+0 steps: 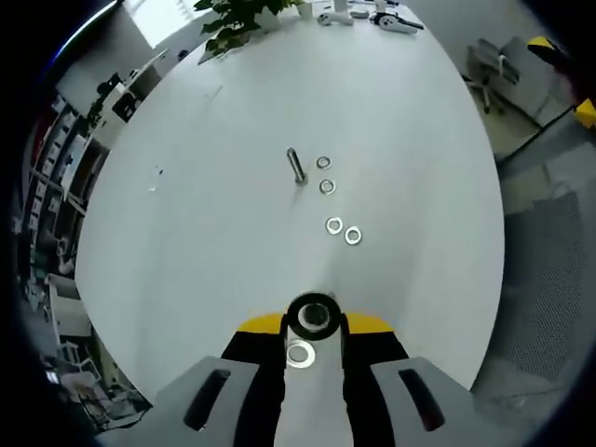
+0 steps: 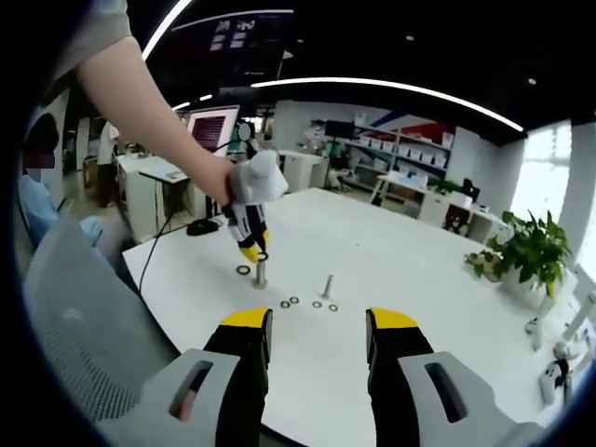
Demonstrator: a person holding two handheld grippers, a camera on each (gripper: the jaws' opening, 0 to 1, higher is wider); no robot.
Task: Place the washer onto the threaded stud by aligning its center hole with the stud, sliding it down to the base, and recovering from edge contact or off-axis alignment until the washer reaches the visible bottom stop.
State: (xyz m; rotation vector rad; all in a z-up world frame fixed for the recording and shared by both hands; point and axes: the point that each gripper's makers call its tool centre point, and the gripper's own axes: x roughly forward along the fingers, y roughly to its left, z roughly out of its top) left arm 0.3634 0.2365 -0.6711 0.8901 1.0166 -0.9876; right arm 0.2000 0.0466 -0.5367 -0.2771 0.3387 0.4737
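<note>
Ringing a second stud (image 1: pixel 295 166) on the table (image 1: pixel 205 242), four loose washers (image 1: pixel 333 225) lie ahead of the left hand-held gripper (image 1: pixel 313 328), clamped on a washer (image 1: pixel 313 315).

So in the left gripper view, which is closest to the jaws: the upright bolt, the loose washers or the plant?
1. Loose washers, a little right of centre on the table.
2. Upright bolt, just beyond them, slightly left.
3. Plant, at the table's far edge.

Your left tool (image 1: pixel 314 328) holds a black washer (image 1: pixel 313 315) above a silver washer (image 1: pixel 300 354); beyond, a stud (image 1: pixel 295 166) and four washers (image 1: pixel 332 201) on the tabletop (image 1: pixel 205 233).
</note>
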